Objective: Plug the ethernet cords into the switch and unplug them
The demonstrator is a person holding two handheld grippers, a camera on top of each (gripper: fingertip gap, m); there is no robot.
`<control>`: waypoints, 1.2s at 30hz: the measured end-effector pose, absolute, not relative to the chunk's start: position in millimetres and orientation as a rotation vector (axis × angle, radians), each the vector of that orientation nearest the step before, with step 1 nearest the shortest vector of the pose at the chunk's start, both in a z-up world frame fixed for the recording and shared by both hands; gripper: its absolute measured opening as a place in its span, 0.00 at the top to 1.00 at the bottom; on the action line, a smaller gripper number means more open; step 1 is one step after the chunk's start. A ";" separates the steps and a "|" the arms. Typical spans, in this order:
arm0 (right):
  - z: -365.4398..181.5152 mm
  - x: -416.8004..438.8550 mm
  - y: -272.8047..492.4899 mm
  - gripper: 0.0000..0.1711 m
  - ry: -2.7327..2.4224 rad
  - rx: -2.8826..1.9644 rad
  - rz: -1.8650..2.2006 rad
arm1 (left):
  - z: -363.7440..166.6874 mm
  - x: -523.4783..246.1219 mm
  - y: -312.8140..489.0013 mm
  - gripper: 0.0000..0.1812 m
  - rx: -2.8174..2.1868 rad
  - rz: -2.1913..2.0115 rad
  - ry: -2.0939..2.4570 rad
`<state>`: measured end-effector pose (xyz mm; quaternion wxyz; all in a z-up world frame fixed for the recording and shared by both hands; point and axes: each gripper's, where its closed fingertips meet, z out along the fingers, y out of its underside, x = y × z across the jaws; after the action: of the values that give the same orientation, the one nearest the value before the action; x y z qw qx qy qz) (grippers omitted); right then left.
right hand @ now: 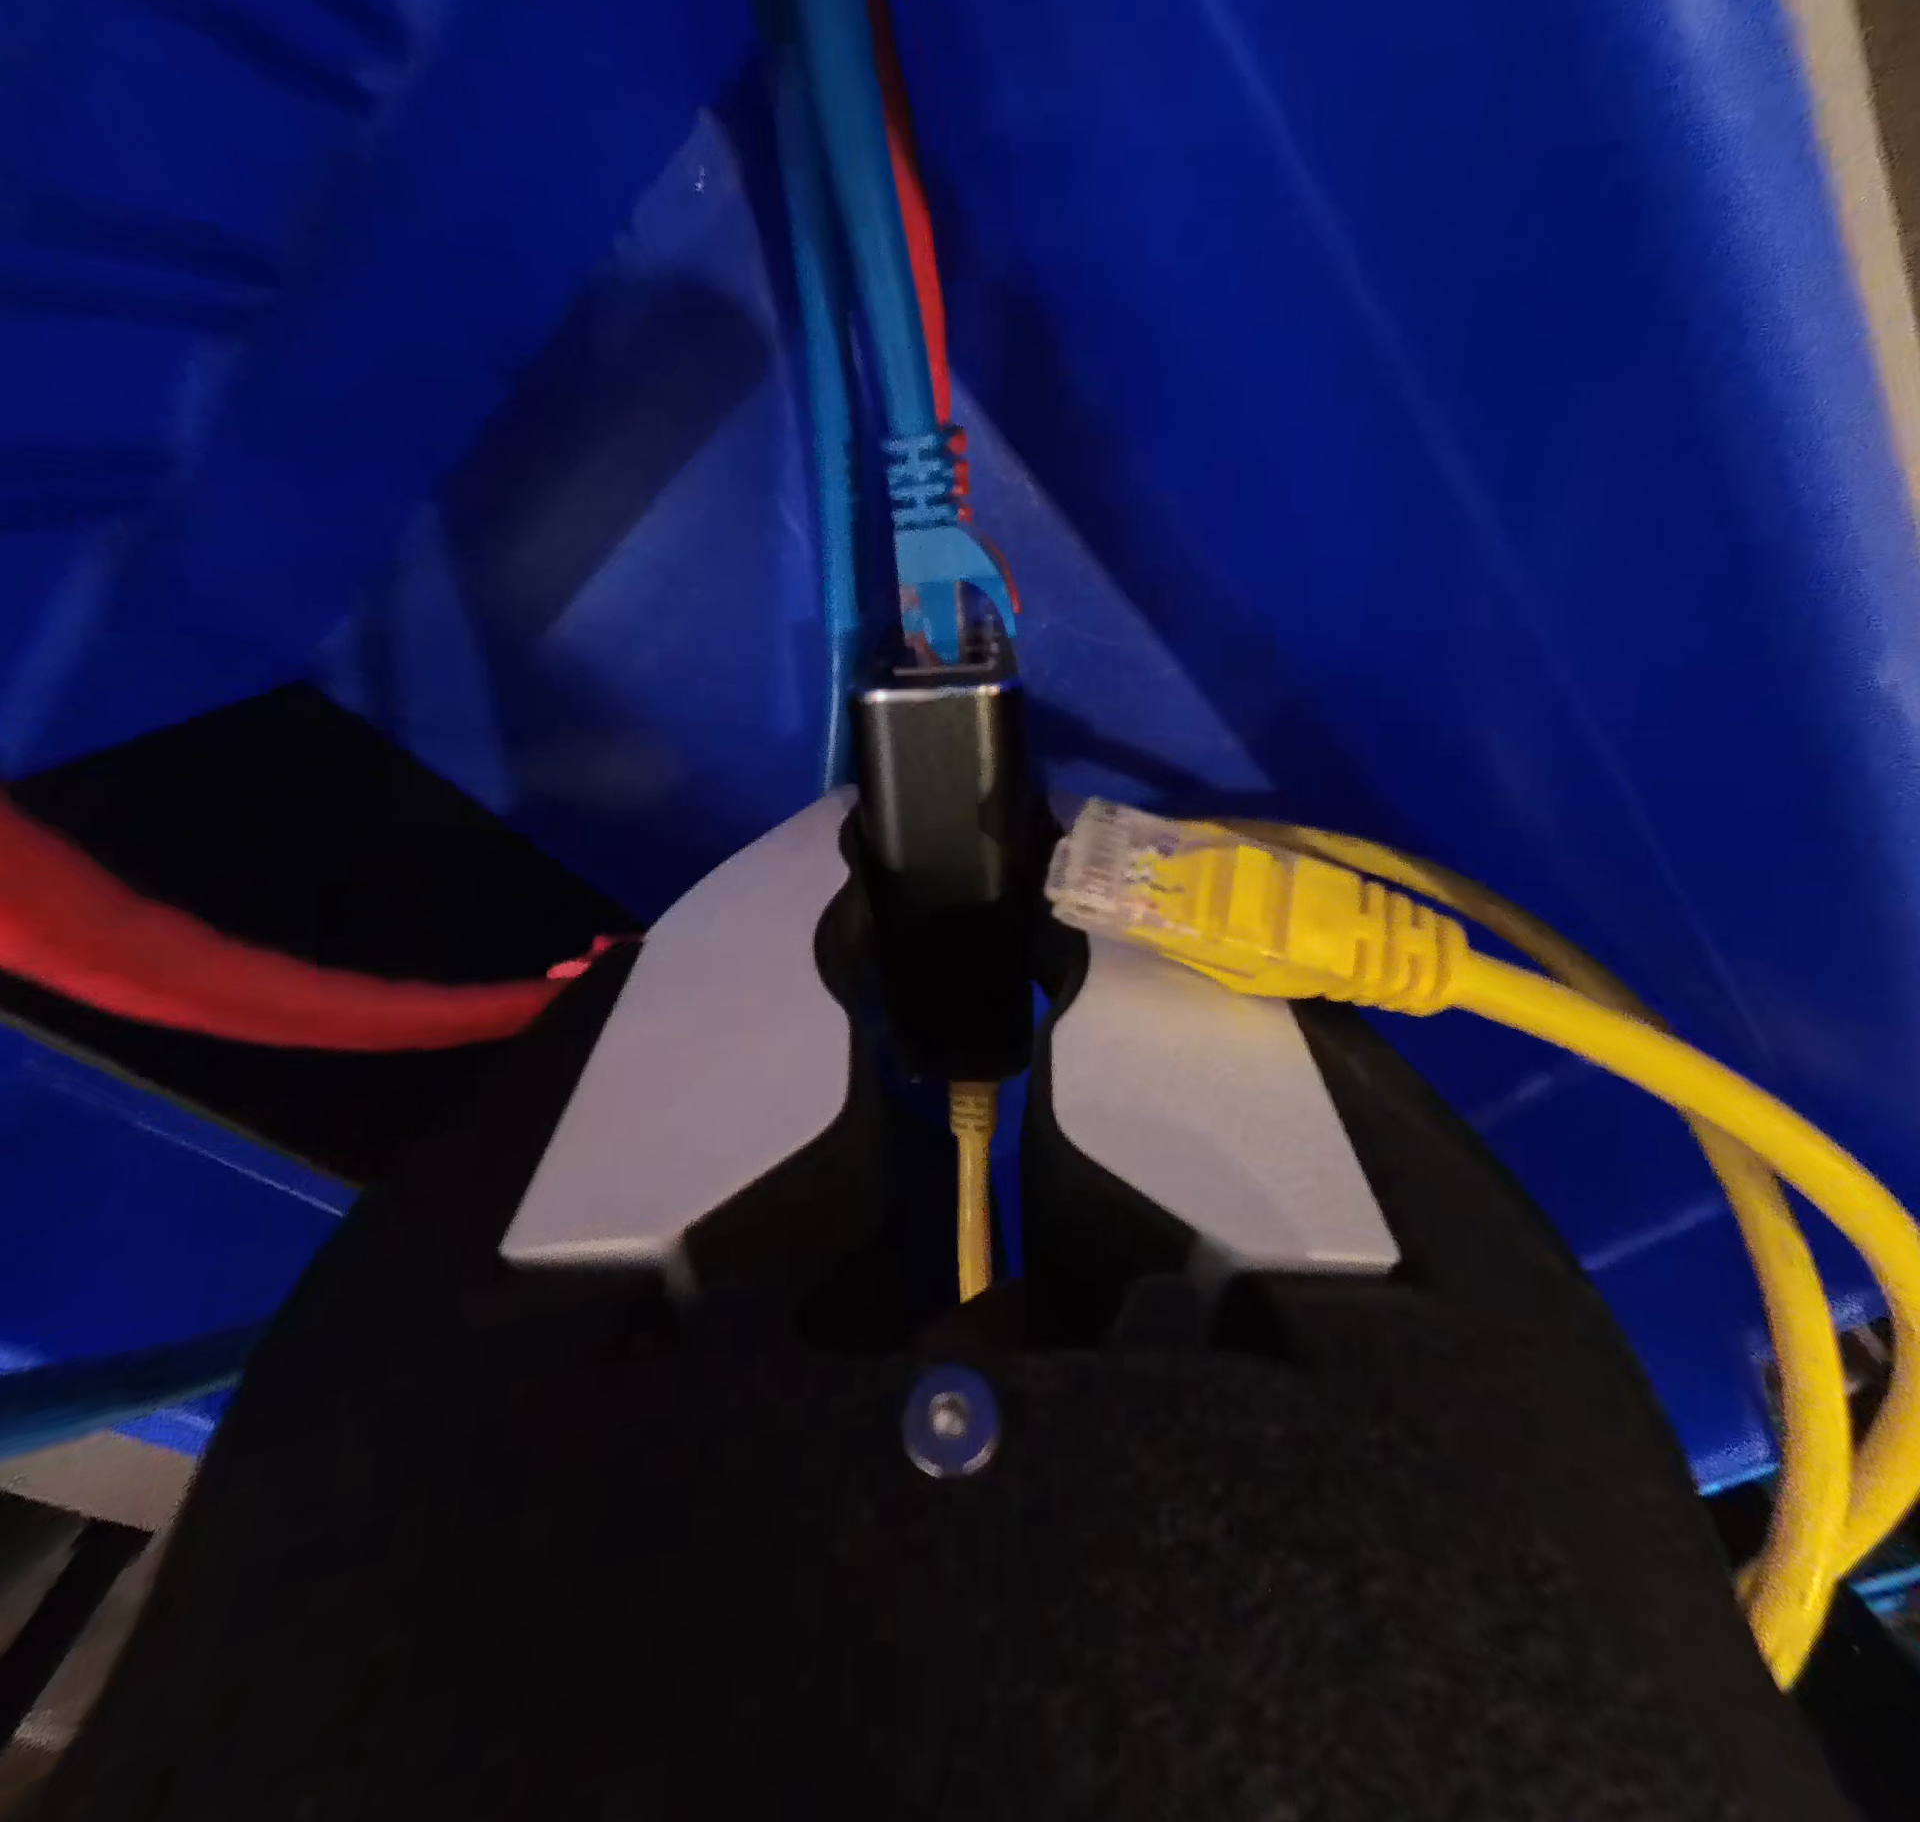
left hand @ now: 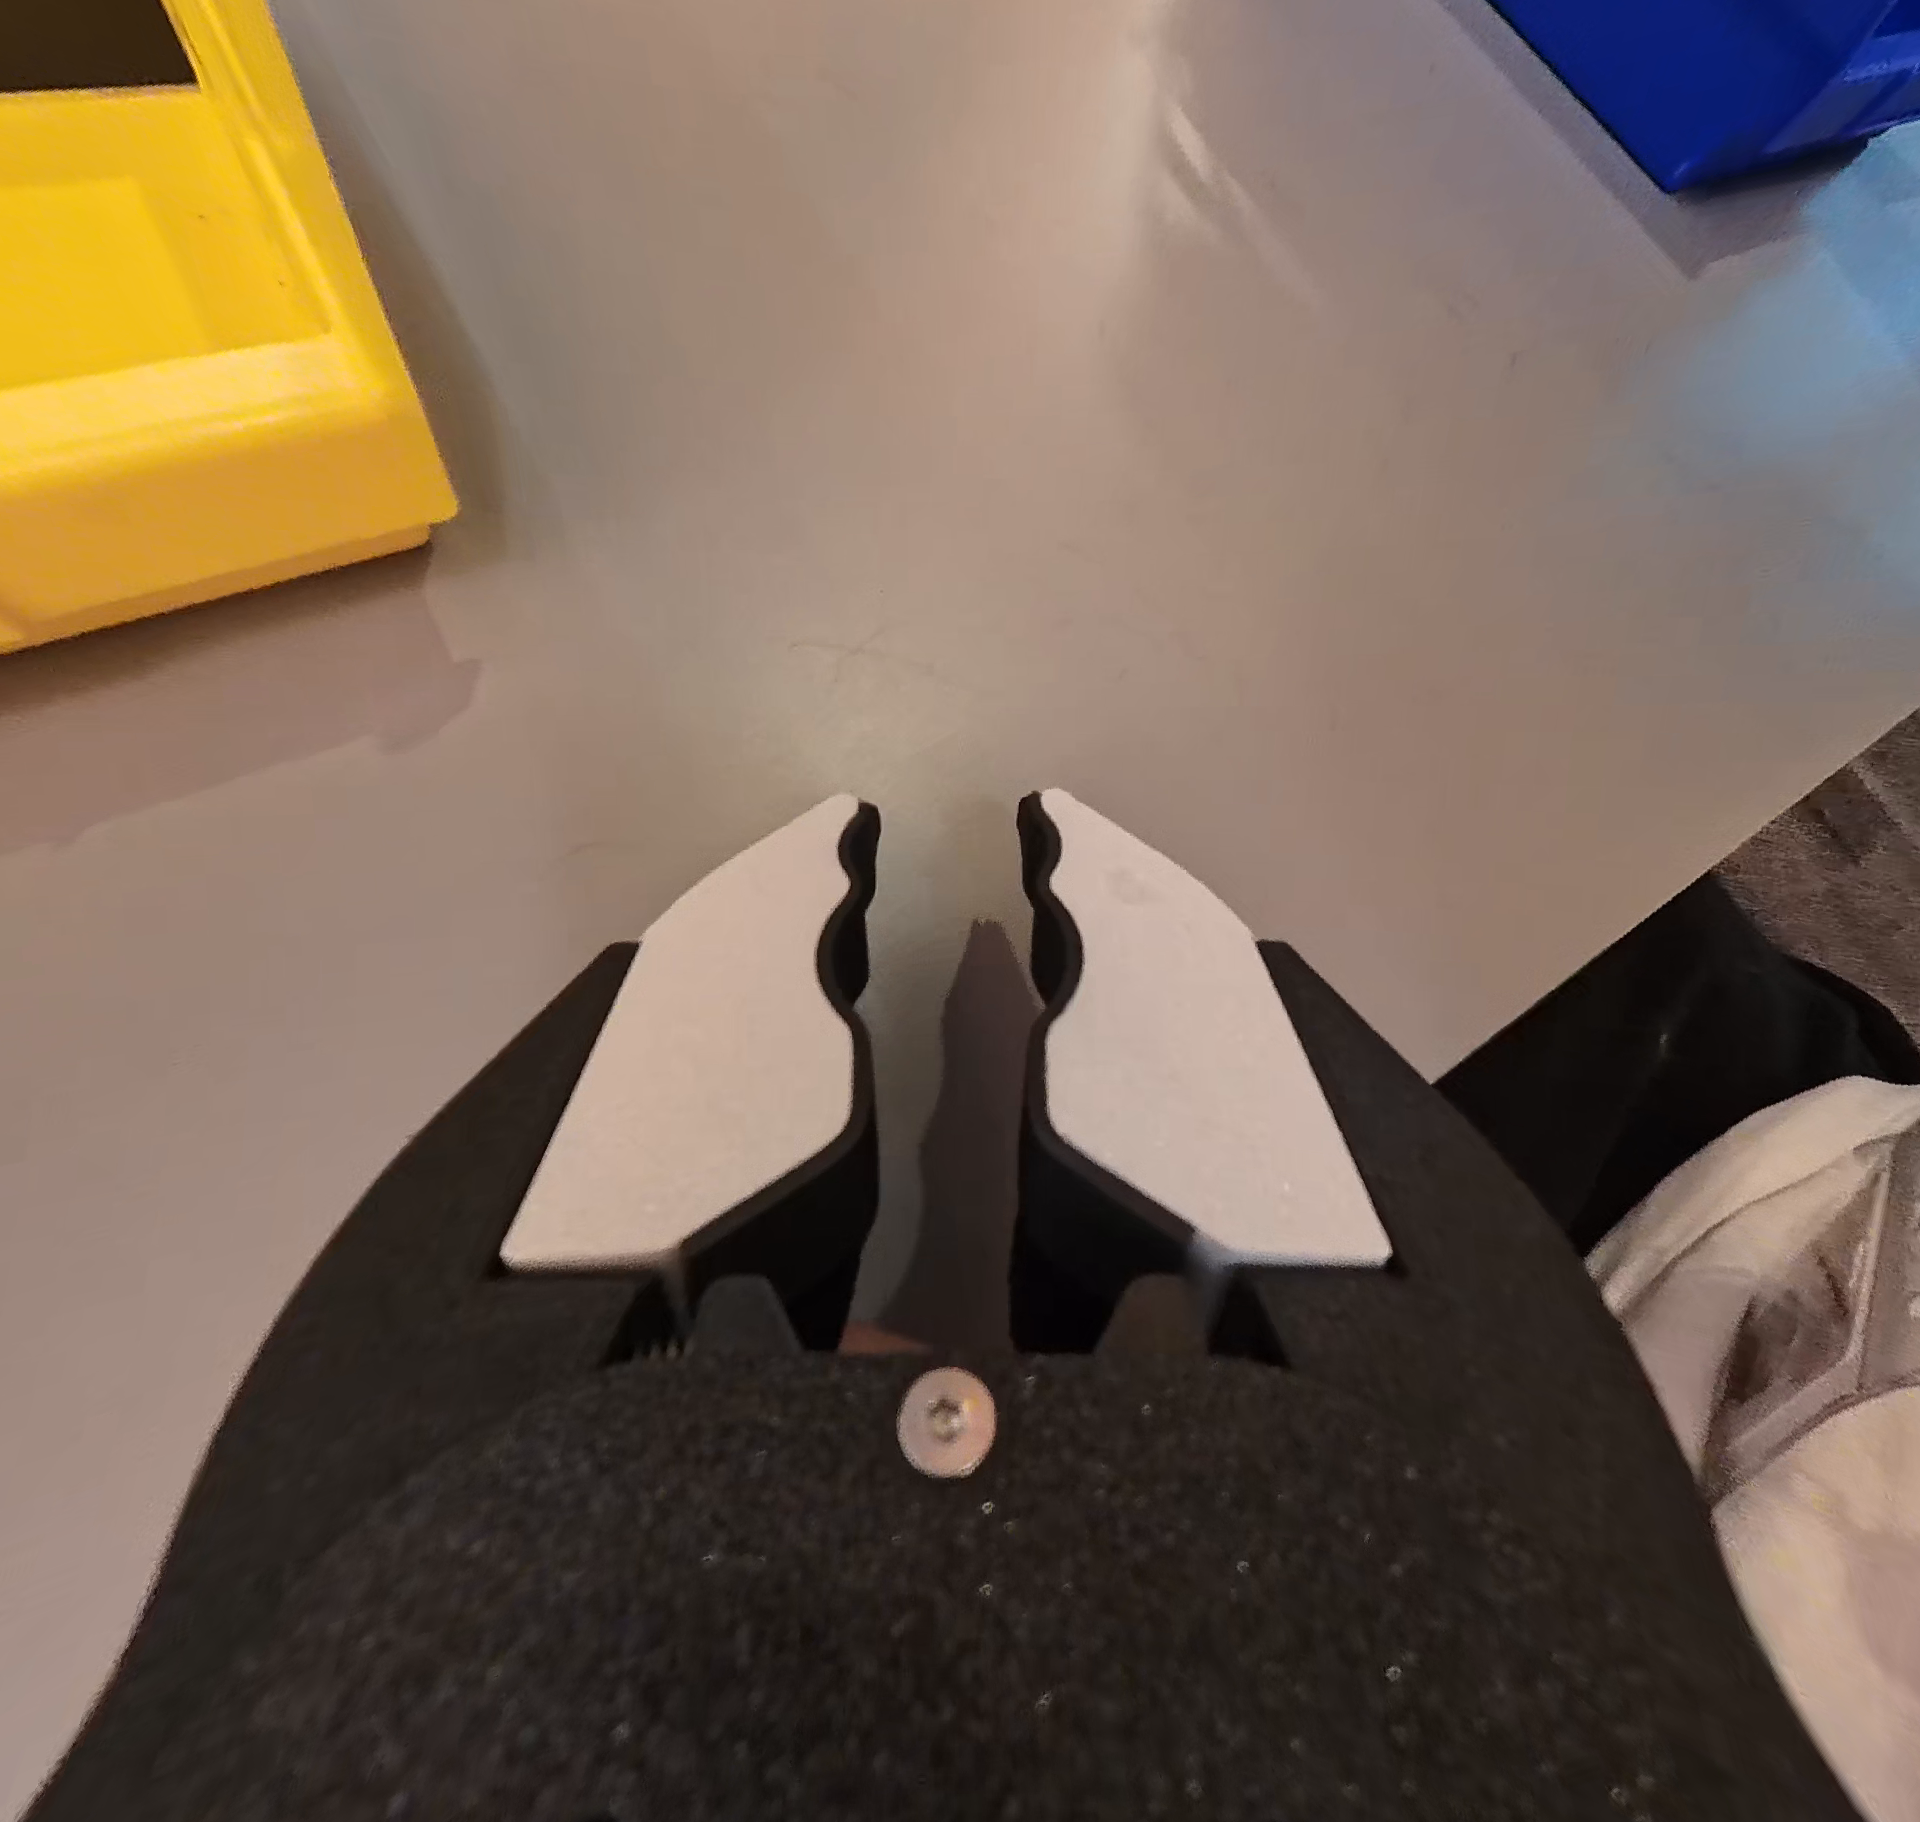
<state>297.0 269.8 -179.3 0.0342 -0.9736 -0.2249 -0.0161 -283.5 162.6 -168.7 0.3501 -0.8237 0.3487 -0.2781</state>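
Note:
In the right wrist view my right gripper (right hand: 948, 842) is shut on a small dark grey metal switch (right hand: 935, 785), held inside a blue bin (right hand: 1403, 370). A blue ethernet cord (right hand: 940, 546) is plugged into the switch's far end, with a red cord (right hand: 920, 245) just behind it. A thin yellow cord (right hand: 972, 1201) runs between the fingers to the switch's near end. A loose yellow plug (right hand: 1132, 873) rests against the right finger. My left gripper (left hand: 948, 816) hangs over the grey table (left hand: 831, 422), slightly open and empty.
A yellow bin (left hand: 197, 442) stands at the left of the table and the blue bin's corner (left hand: 1683, 27) at the far right. The table's edge (left hand: 1662, 899) runs at the right, with cloth beyond. A red cord (right hand: 260, 962) and yellow loops (right hand: 1787, 1357) lie in the bin. My hands' fingertips stand some 60 cm from each other.

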 end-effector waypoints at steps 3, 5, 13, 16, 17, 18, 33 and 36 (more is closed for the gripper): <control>-155.6 289.2 286.9 0.80 -0.518 -2.876 0.089 | -163.0 -285.9 164.5 0.85 -2.090 -0.681 0.914; -127.5 287.0 299.0 0.78 -0.399 -2.797 0.183 | -159.2 -289.5 168.7 0.85 -2.059 -0.642 0.909; -32.6 328.4 313.4 0.74 -0.153 -2.501 -0.063 | -135.2 -301.2 185.6 0.82 -1.941 -0.603 0.817; 15.3 338.3 297.7 0.75 -0.021 -2.295 -0.190 | -117.8 -325.0 208.1 0.80 -1.829 -0.425 0.733; 32.7 332.8 287.0 0.75 0.017 -2.202 -0.194 | -112.7 -332.9 214.3 0.80 -1.796 -0.378 0.713; 47.7 320.8 271.8 0.76 0.046 -2.112 -0.168 | -109.0 -338.4 218.5 0.80 -1.770 -0.356 0.709; -123.3 144.4 45.2 0.79 0.302 -1.879 -0.030 | -115.3 -386.2 262.6 0.76 -1.857 -0.294 0.586; -113.5 151.7 42.5 0.80 0.301 -1.832 -0.066 | -119.5 -381.2 267.0 0.77 -1.897 -0.340 0.575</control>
<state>151.7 42.5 -113.5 0.5987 -0.7899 0.1296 -0.0283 -381.2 267.0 -119.5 0.5358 -0.7964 0.2414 -0.1426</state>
